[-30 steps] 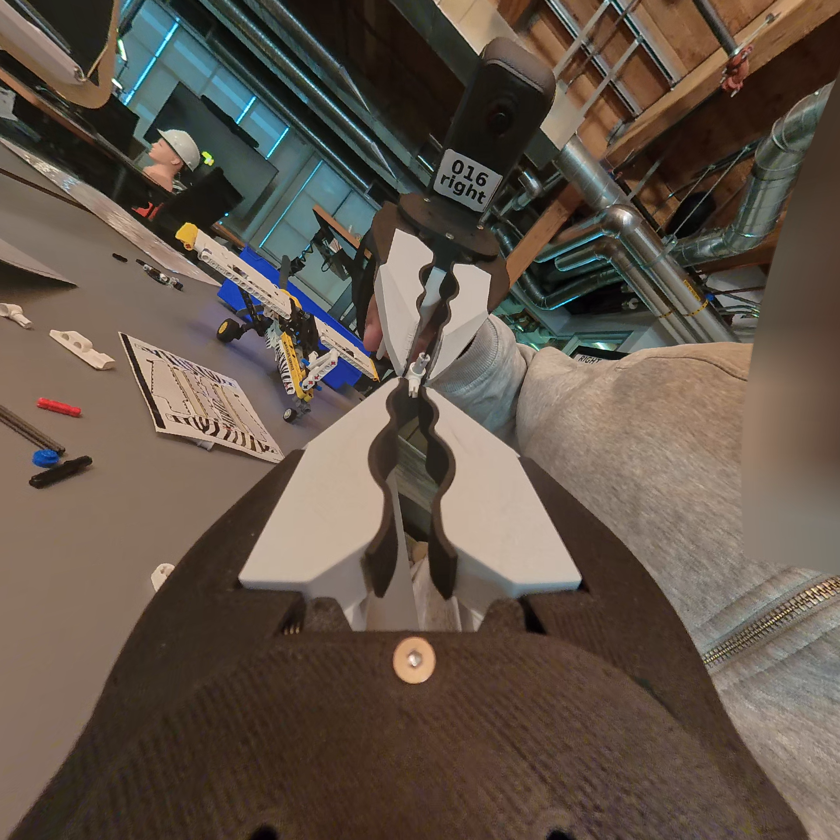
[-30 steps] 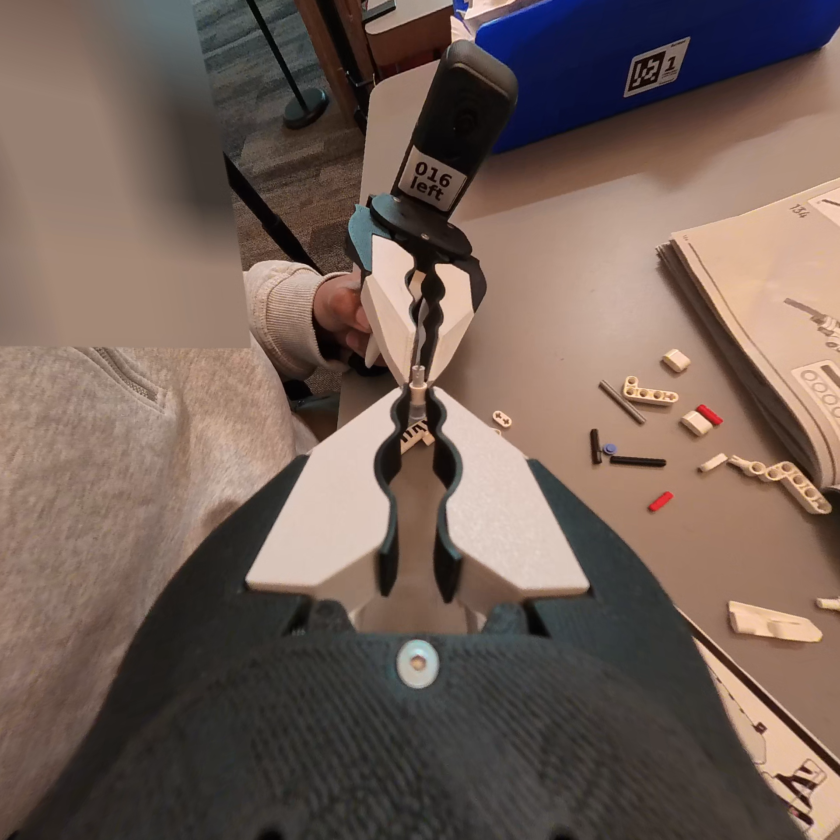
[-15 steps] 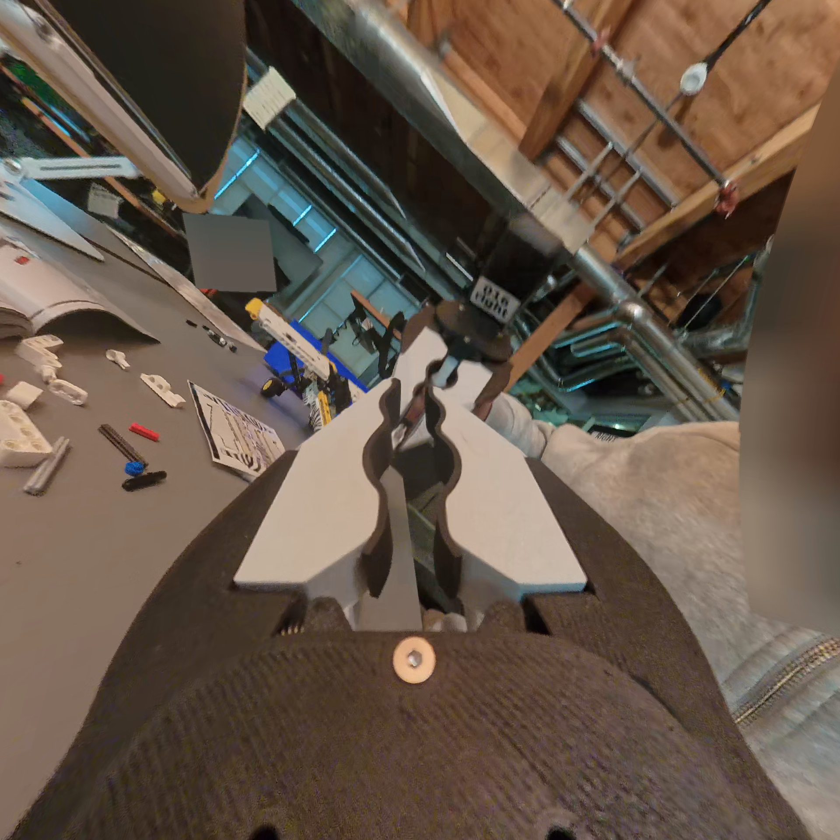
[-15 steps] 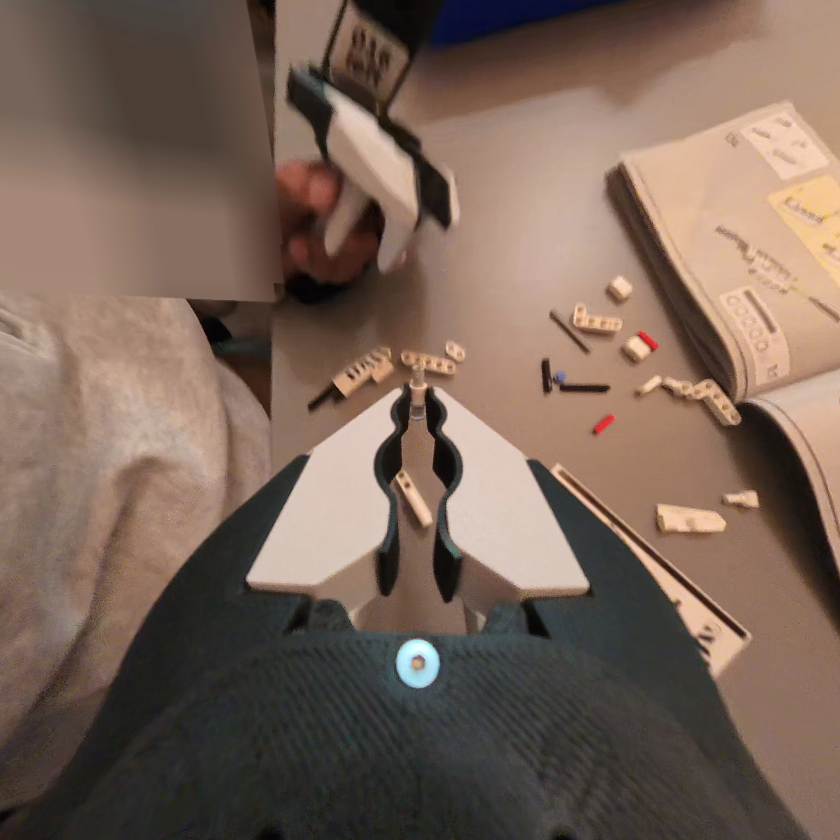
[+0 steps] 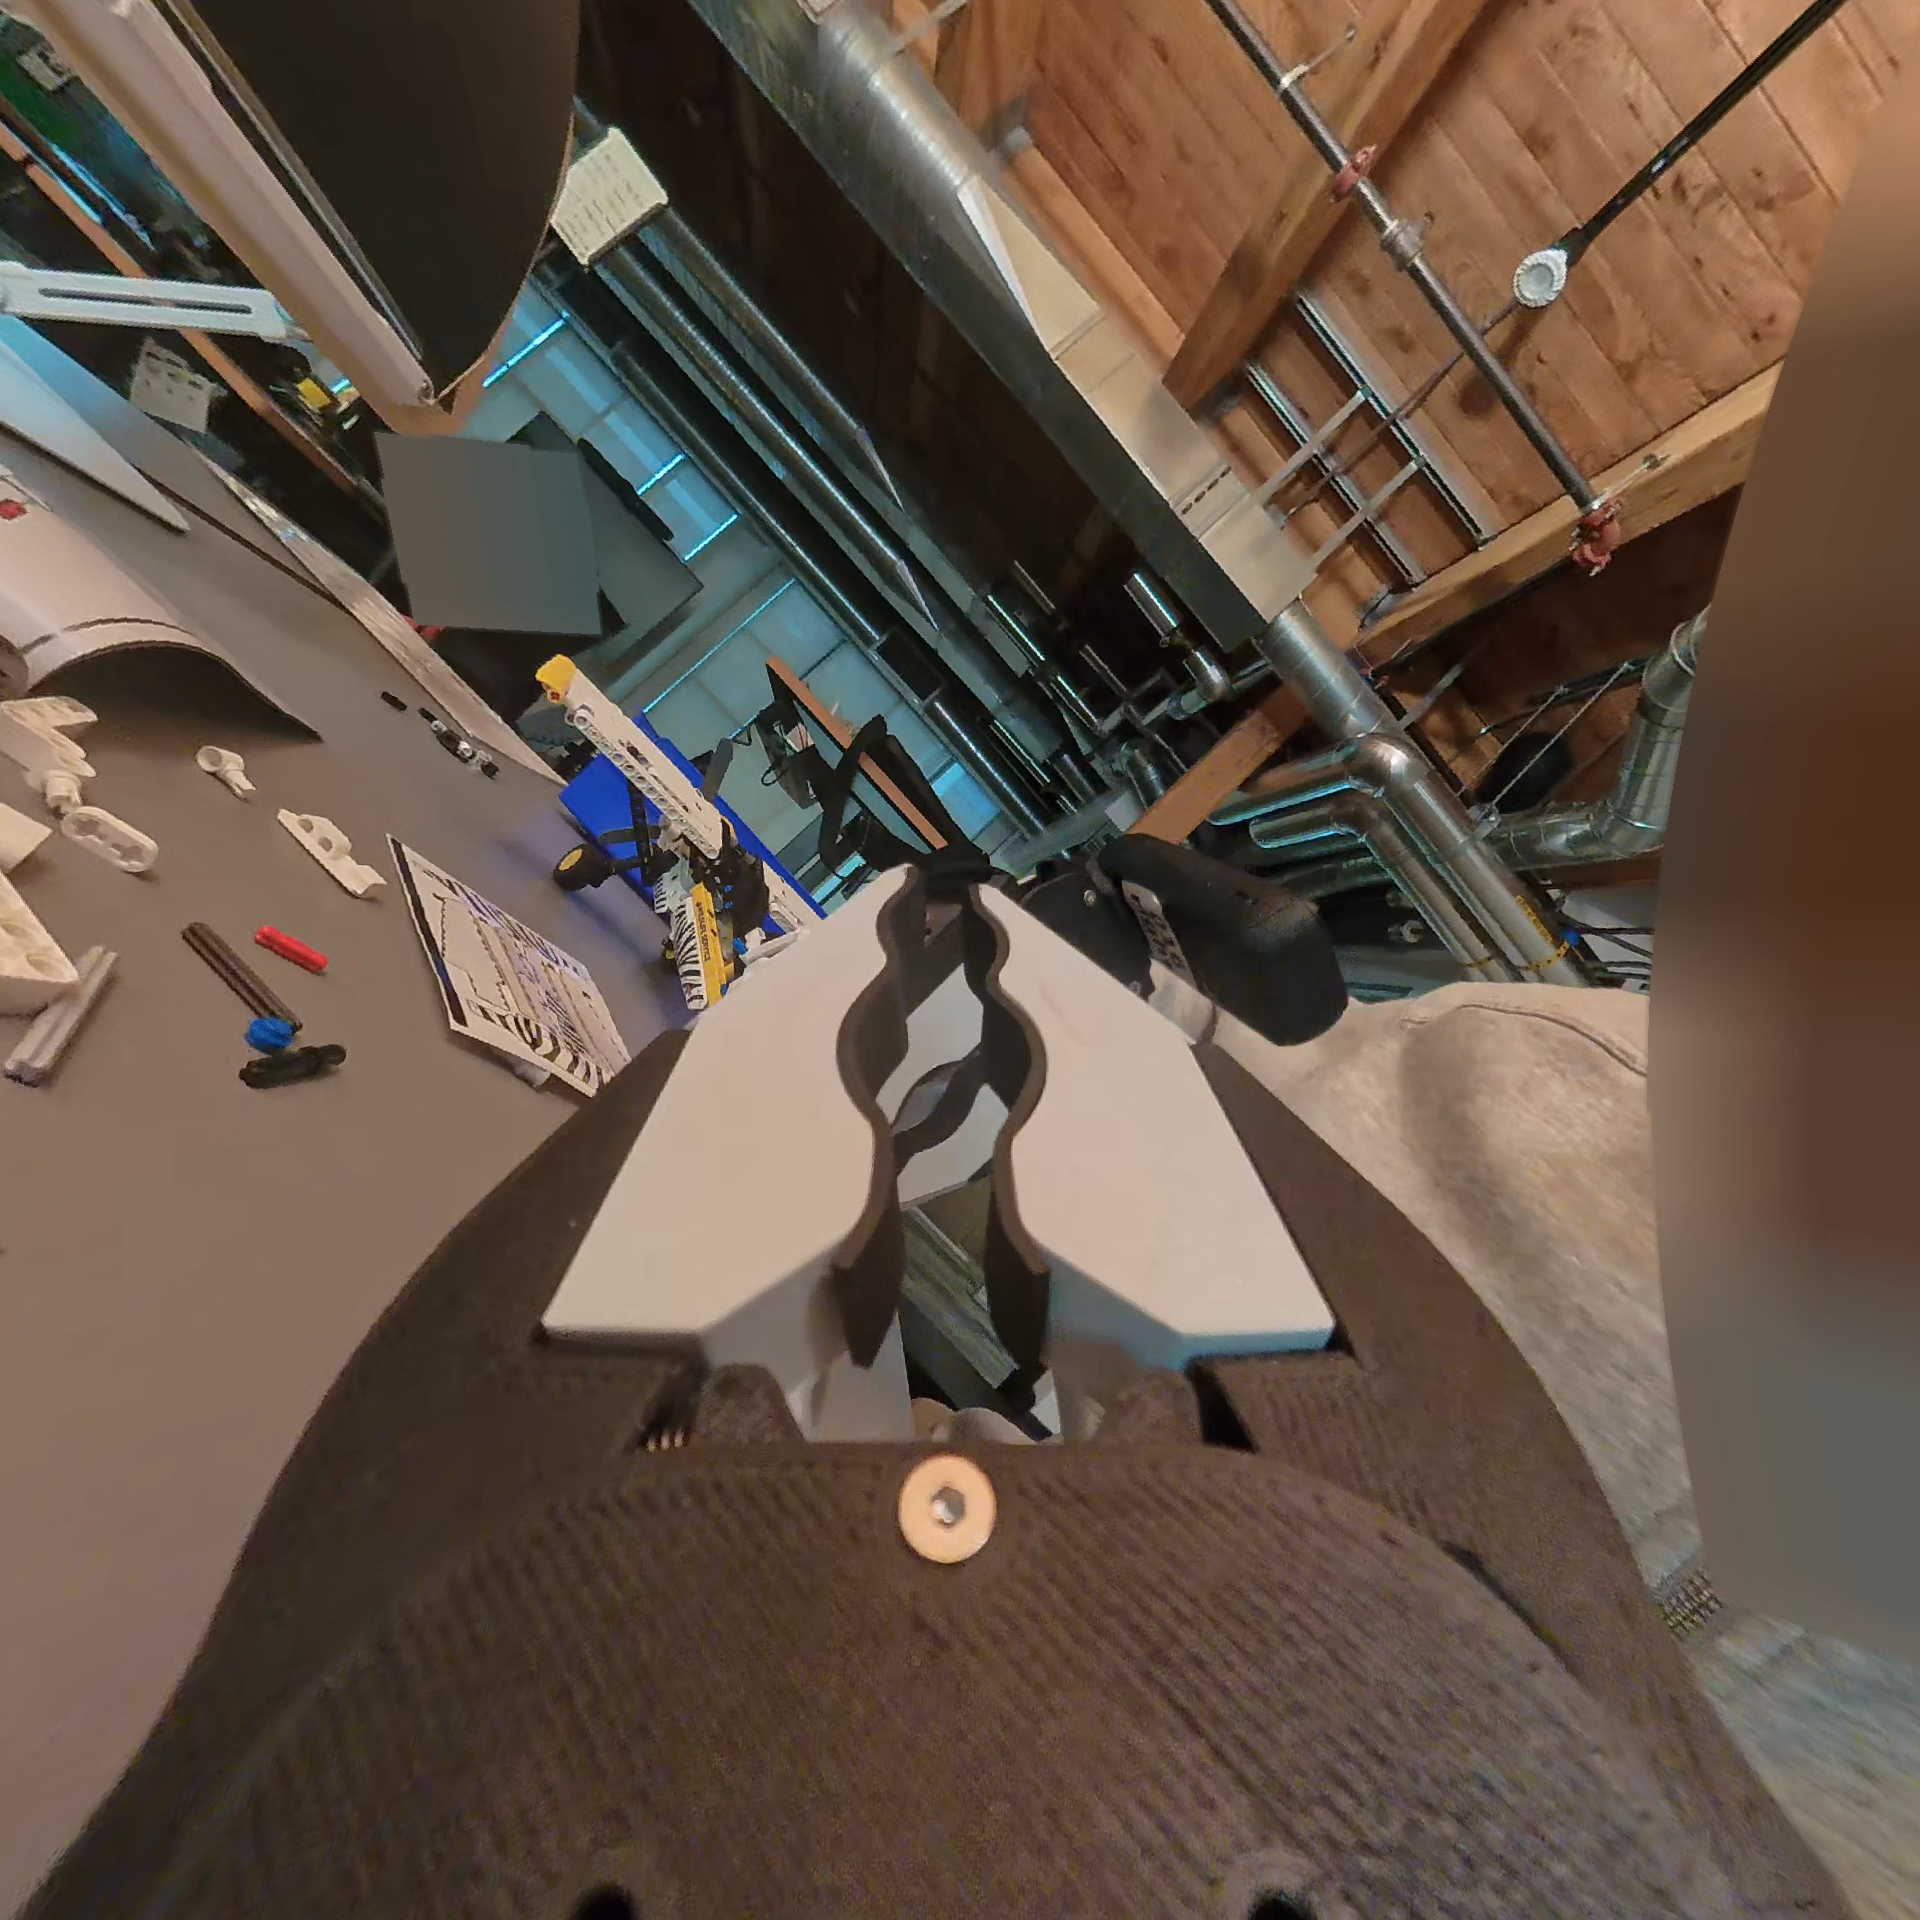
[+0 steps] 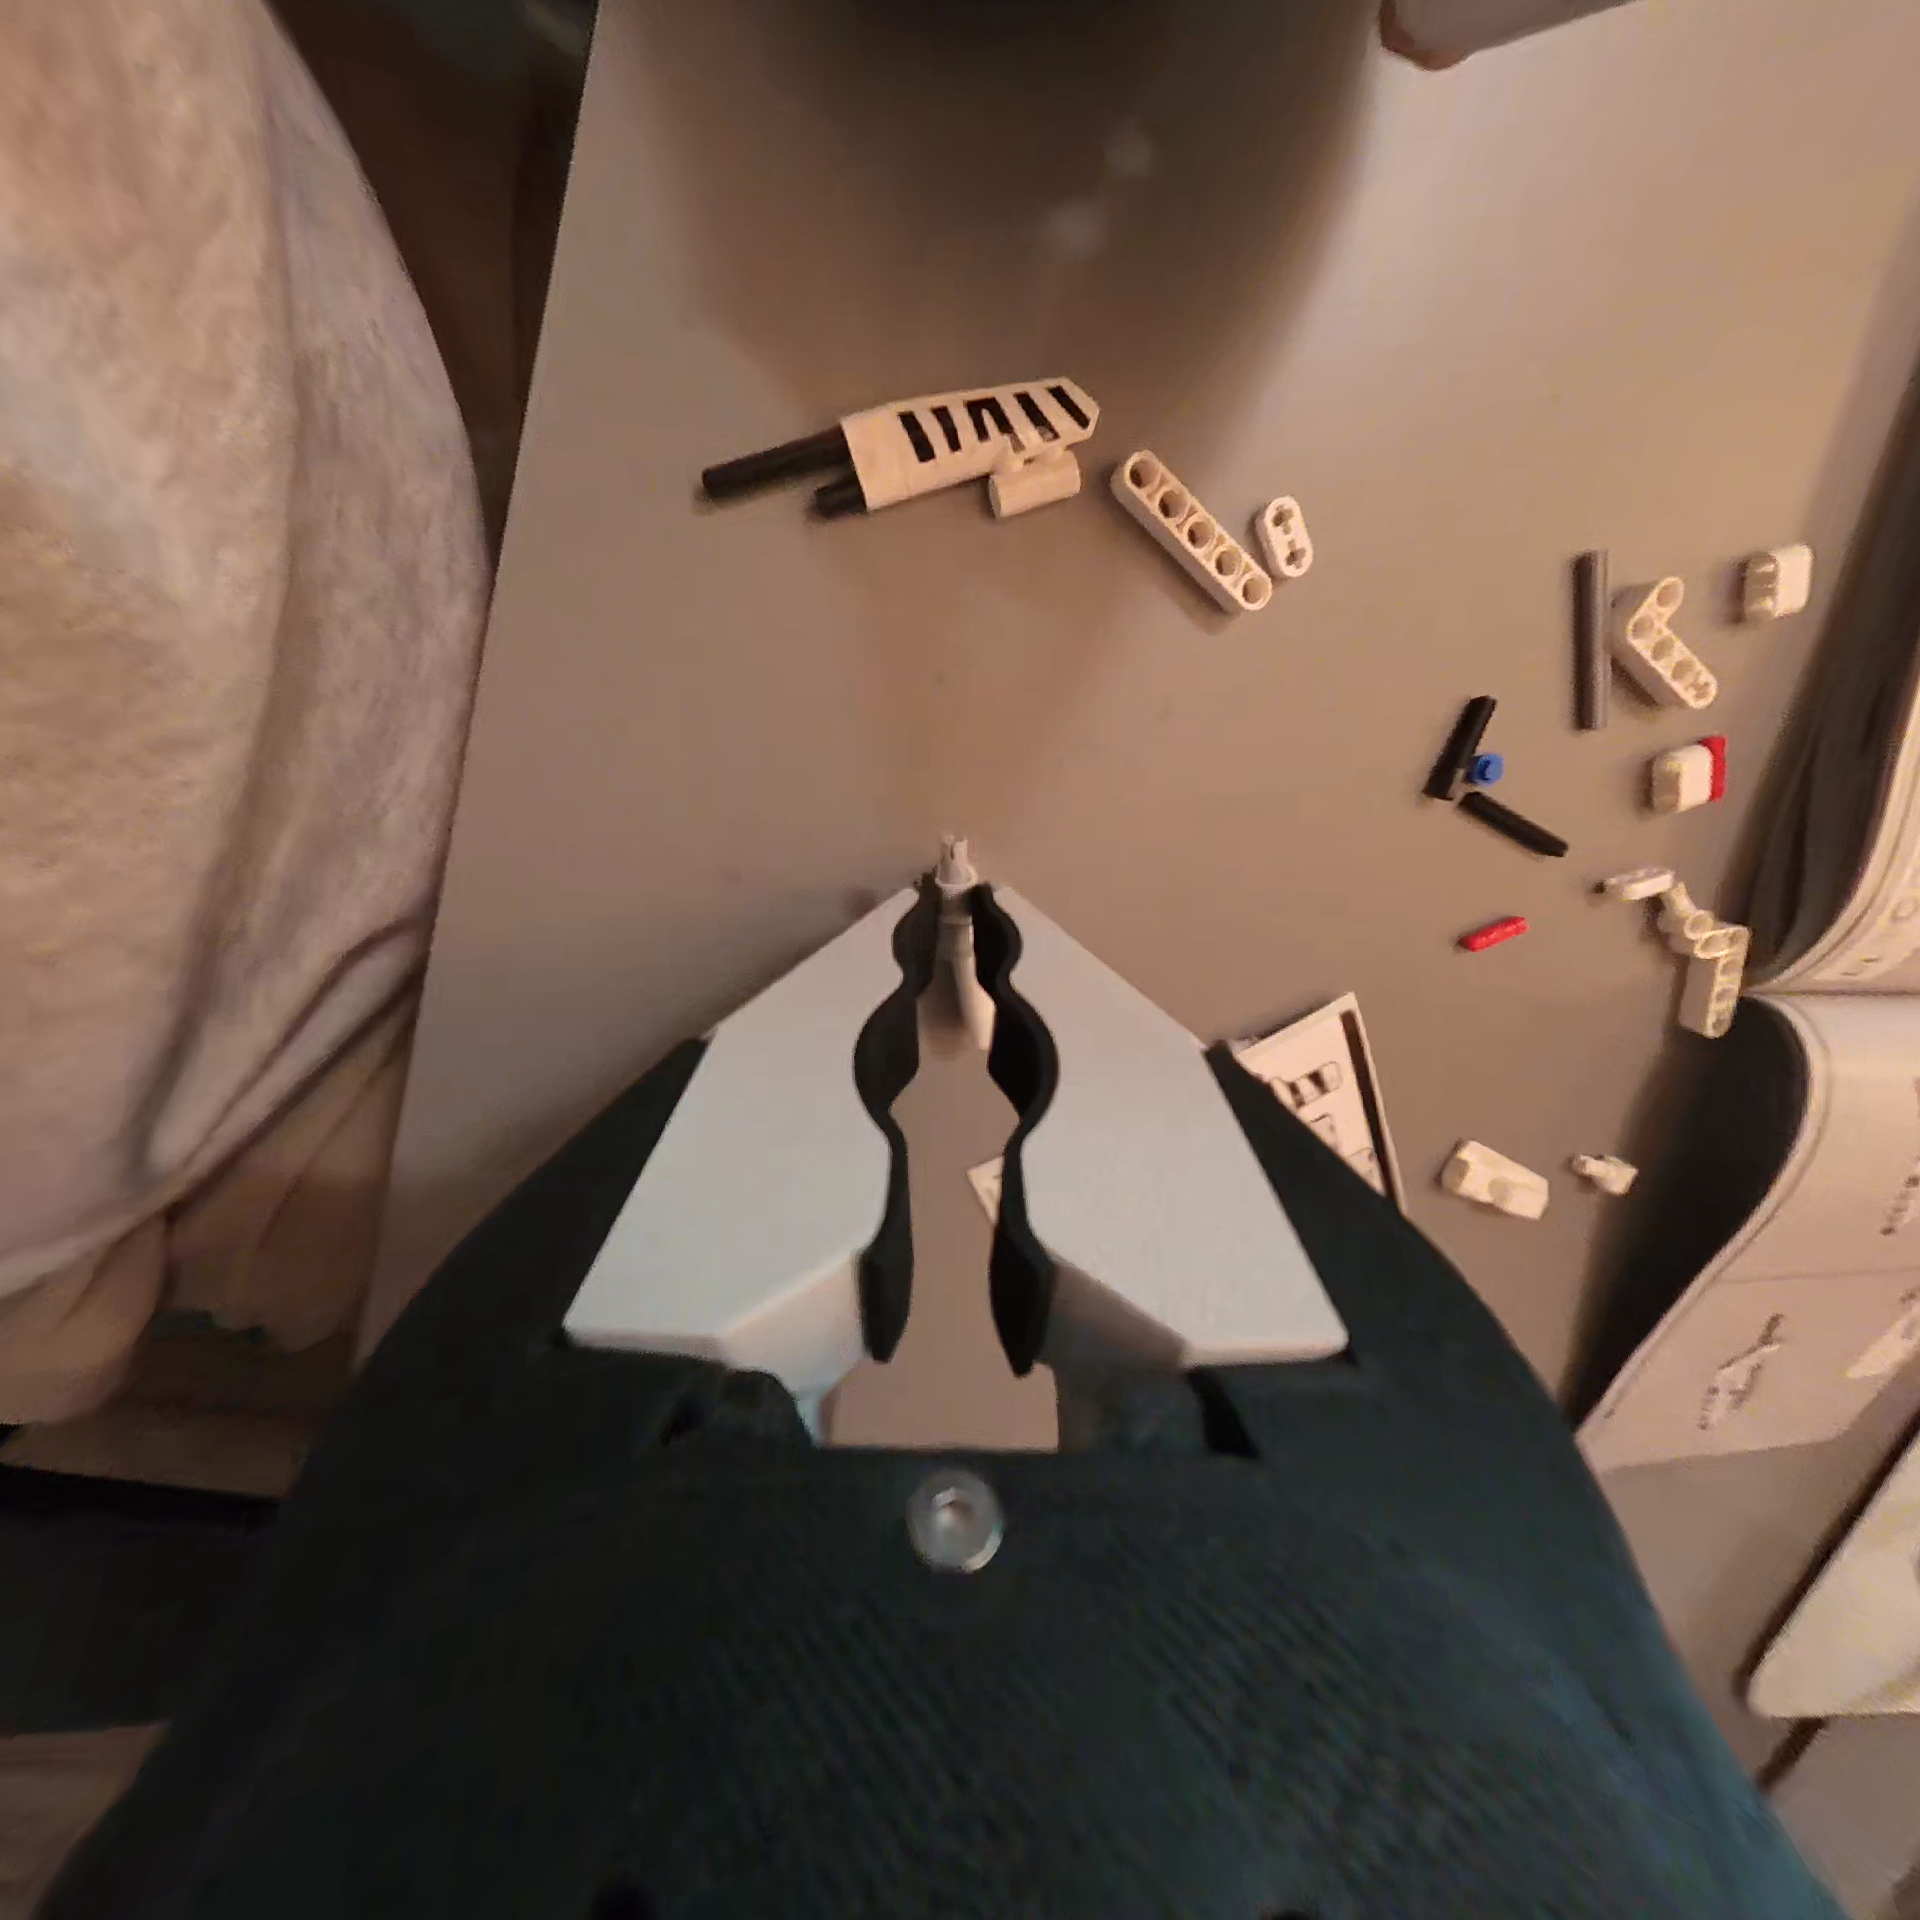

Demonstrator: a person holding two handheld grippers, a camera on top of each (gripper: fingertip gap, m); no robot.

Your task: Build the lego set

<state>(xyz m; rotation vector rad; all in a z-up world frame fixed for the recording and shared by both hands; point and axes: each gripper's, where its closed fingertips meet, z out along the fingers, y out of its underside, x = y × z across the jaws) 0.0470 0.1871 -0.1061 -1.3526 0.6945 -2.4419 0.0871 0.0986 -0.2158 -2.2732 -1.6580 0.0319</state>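
Note:
My right gripper (image 6: 951, 894) is shut on a small light grey pin (image 6: 952, 857), which sticks out past its tips, above the grey table (image 6: 727, 675) near the front edge. Ahead of it lie a white panel with black stripes (image 6: 966, 436) on black axles, a white five-hole beam (image 6: 1190, 530) and a small white link (image 6: 1285, 535). My left gripper (image 5: 945, 883) points up and away from the table, jaws close together with nothing visible between them. The partly built yellow and white model (image 5: 675, 852) stands far off on the table.
Loose parts lie to the right: a grey axle (image 6: 1590, 649), an L-shaped beam (image 6: 1662, 644), black pins (image 6: 1512, 824), a blue pin (image 6: 1486, 769) and a red pin (image 6: 1491, 933). A sticker sheet (image 6: 1320, 1081) and the open instruction booklet (image 6: 1870, 1143) lie at the right. A person's grey sweater is at the left. Across from one pair of fingers to the other is roughly 15 cm.
The grippers met tip to tip at the pin, then parted. The right one swung down over the table, still holding the pin. The left one tilted upward and left the right view.

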